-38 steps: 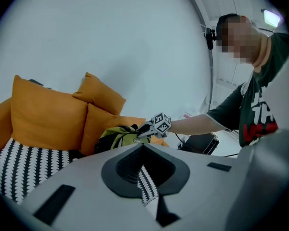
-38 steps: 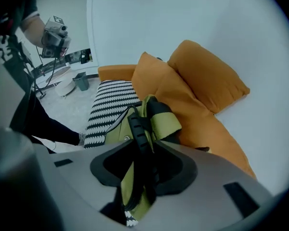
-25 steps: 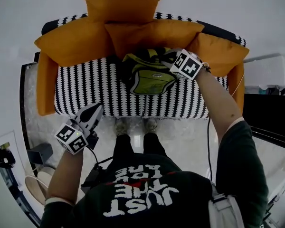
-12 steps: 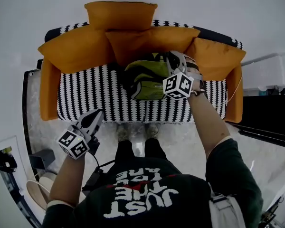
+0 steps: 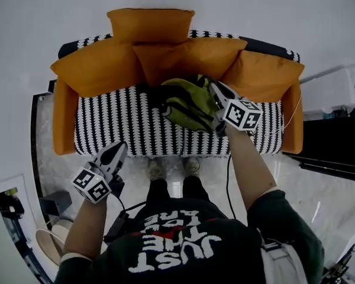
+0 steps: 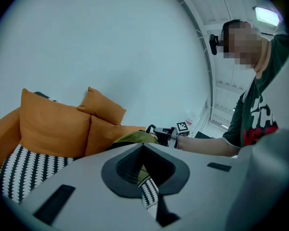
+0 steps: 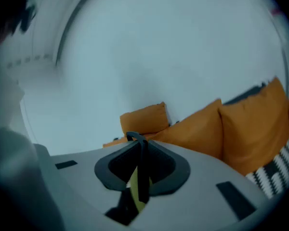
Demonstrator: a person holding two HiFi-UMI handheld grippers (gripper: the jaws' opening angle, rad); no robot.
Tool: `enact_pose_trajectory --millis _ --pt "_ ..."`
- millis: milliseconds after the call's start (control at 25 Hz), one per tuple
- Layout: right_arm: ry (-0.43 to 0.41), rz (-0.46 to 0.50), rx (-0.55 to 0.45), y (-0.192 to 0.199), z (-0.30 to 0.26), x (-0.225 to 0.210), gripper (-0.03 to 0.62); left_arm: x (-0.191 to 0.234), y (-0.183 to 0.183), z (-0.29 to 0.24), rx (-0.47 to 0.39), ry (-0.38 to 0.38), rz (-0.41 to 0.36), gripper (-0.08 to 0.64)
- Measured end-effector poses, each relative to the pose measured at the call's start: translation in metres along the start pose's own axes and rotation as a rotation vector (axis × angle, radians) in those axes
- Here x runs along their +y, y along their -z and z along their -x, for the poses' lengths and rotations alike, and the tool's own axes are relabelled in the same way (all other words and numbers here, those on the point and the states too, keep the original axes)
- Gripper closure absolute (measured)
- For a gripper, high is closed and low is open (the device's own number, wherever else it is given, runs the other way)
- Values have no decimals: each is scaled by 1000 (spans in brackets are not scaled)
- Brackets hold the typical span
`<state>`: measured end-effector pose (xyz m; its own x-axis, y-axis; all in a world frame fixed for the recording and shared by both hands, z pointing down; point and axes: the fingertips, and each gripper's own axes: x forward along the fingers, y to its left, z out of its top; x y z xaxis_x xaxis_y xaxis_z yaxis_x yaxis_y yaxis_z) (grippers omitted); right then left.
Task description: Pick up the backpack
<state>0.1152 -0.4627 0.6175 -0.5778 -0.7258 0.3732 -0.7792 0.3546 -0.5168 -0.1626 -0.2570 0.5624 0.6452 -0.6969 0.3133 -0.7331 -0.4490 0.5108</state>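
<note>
Backpack [image 5: 189, 104], one, olive-green, lay tilted mid-seat on the single black-and-white sofa [image 5: 115, 120], before four orange cushions [image 5: 151, 23]. The right hand-held gripper [image 5: 212, 89] had just been closing and pinched its black strap [image 7: 140, 177]. The left hand-held gripper [image 5: 118, 147] hung shut and empty above the pale floor [image 5: 296, 182], with a white wall [image 5: 47, 16] behind.

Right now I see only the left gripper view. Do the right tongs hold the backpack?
Observer: Yes. In the right gripper view the right tongs are shut on the black strap of the backpack; they have just been closing.
Operator: Does it rest on the seat?
Observer: The head view shows it tilted over the striped sofa; contact I cannot tell.
Operator: And my left tongs?
Observer: From above, they are near the sofa's front edge, apart from the backpack.
</note>
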Motion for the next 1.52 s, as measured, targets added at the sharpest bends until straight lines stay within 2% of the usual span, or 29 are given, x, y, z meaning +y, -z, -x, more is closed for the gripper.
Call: enact_pose_trajectory --millis 80,200,280,440,600,880,1240,1520 --pt "-118 -224 4 4 2 6 518 -1 -1 1 -2 6 2 552" --pt "-267 -416 15 -3 5 24 515 -1 -8 3 -14 3 5 552" --pt "-356 -492 26 -7 9 39 515 -1 -12 5 -24 5 8 552" --pt "-490 -555 40 -20 20 71 515 -3 -24 7 -52 8 16 552" --pt "-602 -577 1 -54 30 110 526 -8 -46 11 -101 21 9 552" --pt "-734 -578 -83 -147 51 161 526 -31 -106 14 -213 56 -47 552" --pt "-780 -465 -151 -252 80 202 526 -52 -207 29 -386 112 -130 552" --pt "-855 -430 -256 -359 115 258 525 -80 -300 53 -448 142 -218 552"
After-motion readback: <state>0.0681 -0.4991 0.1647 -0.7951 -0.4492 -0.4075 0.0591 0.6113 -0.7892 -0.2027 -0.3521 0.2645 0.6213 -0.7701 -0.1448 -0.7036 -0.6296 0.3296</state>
